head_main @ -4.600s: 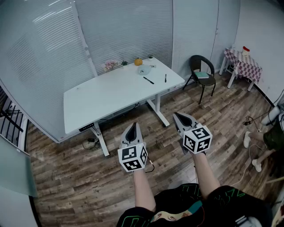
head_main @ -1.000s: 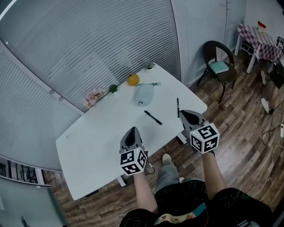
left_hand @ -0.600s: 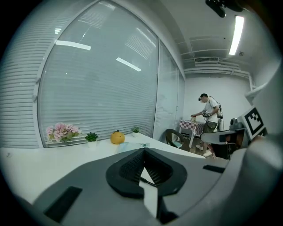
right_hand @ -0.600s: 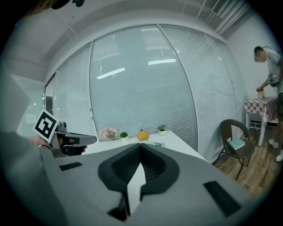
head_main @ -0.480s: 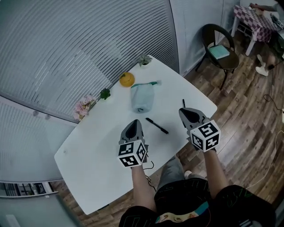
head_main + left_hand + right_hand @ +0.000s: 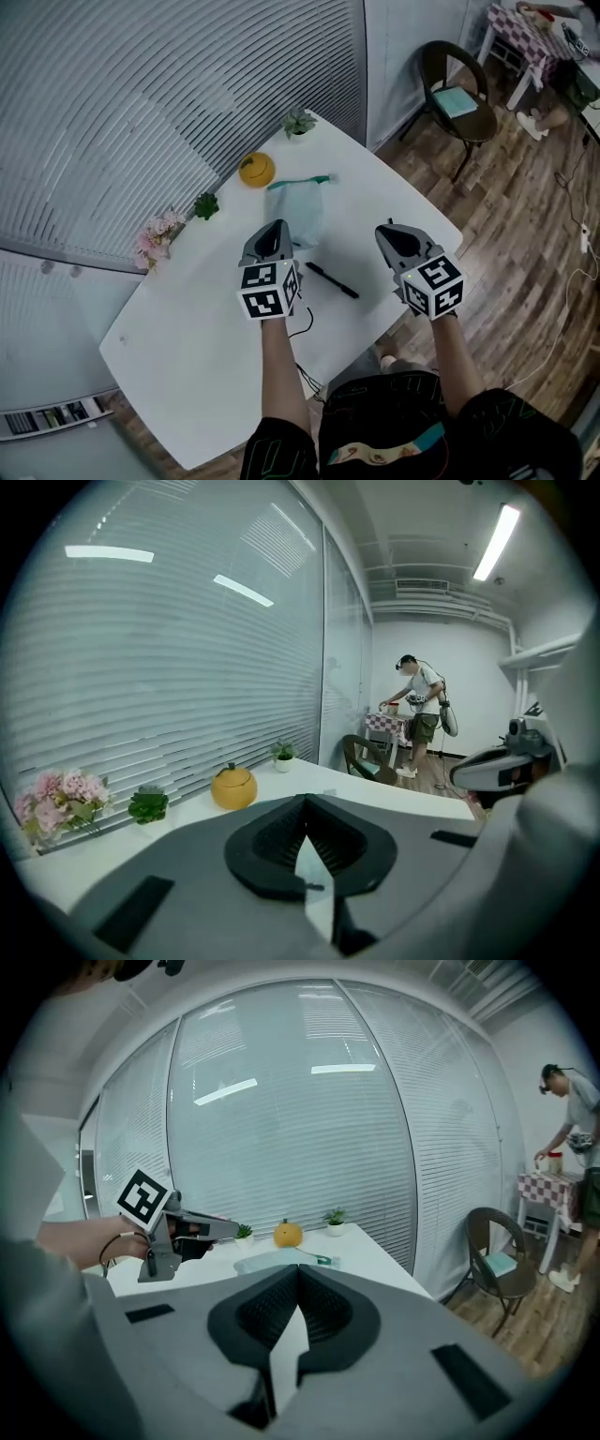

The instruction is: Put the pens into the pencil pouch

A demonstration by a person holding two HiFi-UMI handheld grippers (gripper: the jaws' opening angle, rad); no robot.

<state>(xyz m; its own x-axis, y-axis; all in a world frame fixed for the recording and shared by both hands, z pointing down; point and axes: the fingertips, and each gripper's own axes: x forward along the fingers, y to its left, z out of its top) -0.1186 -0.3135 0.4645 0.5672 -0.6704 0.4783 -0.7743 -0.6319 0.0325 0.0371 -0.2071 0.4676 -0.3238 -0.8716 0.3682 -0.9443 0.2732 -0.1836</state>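
A light blue pencil pouch point(image 6: 293, 214) with a green zipper pull lies on the white table point(image 6: 197, 328); it also shows in the right gripper view point(image 6: 272, 1260). One black pen point(image 6: 331, 279) lies just in front of the pouch, between the two grippers. My left gripper point(image 6: 272, 232) hovers at the pouch's near left edge, shut and empty point(image 6: 305, 801). My right gripper point(image 6: 394, 236) hangs over the table's right part, also shut and empty point(image 6: 298, 1271). I see no second pen; the right gripper covers that stretch of table.
An orange pumpkin ornament point(image 6: 256, 170), a small potted plant point(image 6: 298, 122), a succulent point(image 6: 205, 204) and pink flowers point(image 6: 159, 234) line the table's far edge by the blinds. A dark chair point(image 6: 457, 94) stands to the right on the wood floor. A person point(image 6: 419, 714) stands far off.
Both grippers have moved forward over the table toward the pouch. The left one now reaches the pouch's edge. The pen seen earlier by the right gripper's tip is now covered.
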